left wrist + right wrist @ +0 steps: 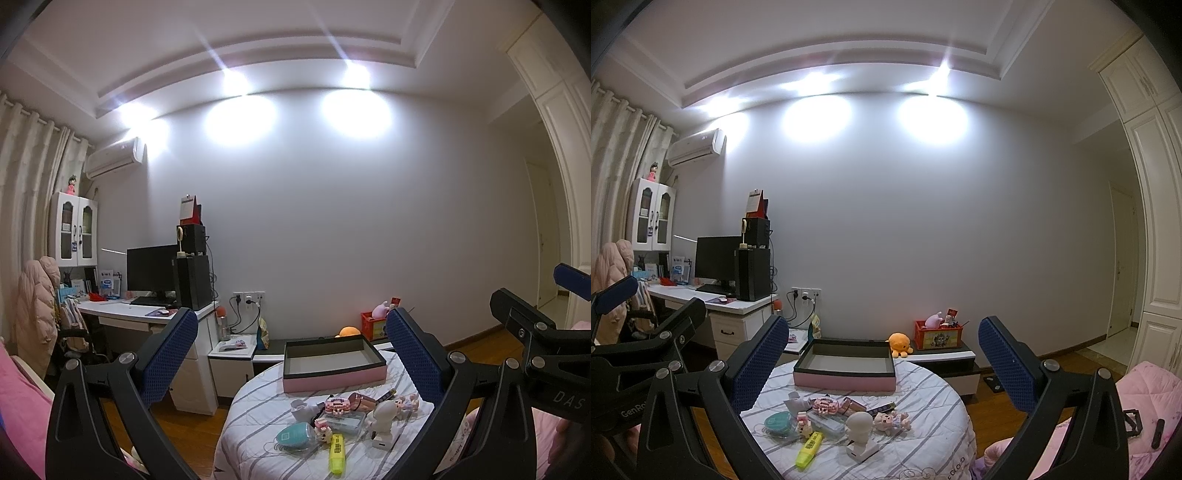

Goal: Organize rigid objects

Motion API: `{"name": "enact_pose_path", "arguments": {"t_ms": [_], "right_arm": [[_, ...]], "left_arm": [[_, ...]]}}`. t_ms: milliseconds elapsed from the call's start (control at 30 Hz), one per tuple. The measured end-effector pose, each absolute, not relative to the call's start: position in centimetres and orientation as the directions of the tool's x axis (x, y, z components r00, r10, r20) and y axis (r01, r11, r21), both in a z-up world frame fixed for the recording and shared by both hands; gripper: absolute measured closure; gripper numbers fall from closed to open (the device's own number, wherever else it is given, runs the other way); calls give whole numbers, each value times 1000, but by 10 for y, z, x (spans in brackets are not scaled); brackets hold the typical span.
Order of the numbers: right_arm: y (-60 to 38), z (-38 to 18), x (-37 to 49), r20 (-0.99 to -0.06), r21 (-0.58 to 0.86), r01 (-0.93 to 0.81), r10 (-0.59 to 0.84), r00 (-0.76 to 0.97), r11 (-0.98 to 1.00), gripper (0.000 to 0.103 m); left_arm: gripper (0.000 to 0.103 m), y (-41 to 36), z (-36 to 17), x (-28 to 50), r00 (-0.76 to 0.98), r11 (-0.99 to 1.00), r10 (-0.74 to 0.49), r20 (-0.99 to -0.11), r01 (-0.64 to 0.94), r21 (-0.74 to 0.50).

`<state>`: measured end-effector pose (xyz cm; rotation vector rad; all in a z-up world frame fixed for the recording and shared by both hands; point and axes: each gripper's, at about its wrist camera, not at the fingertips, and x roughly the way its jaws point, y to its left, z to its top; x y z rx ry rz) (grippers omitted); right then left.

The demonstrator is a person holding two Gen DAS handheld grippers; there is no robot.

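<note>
A round table with a striped cloth point(258, 417) point(923, 435) holds an empty pink box with a dark rim point(334, 363) point(846, 363) at its far side. In front lie small items: a yellow highlighter point(337, 453) point(809, 448), a teal round case point(295, 435) point(777, 422), a white figurine point(382, 422) point(860, 430), a clear case point(341, 421) point(827, 422), a pink block toy point(338, 404) point(823, 404) and a small doll point(892, 421). My left gripper point(291, 354) and right gripper point(882, 358) are open and empty, held above the table's near side.
A white desk with a monitor point(153, 273) point(716, 262) stands left. A low cabinet behind the table carries an orange plush point(900, 344) and a red crate point(938, 334). Pink bedding point(1145, 406) lies right. The right gripper shows at the left wrist view's right edge point(535, 332).
</note>
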<state>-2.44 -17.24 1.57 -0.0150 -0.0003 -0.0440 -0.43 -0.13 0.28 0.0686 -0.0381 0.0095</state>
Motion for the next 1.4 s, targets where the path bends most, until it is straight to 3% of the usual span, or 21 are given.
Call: {"name": "enact_pose_path", "arguments": {"t_ms": [1100,1400], "right_arm": [[-172,13,-24,-22,-25,40,-41,999,999,0],[-175,-23,17,-118,-41,22,-26,993,999,0]], "left_arm": [[0,0,-8,1,1000,998,-5,27,3,69],[0,1,-54,50,995,998,-53,-90,57,41]]}}
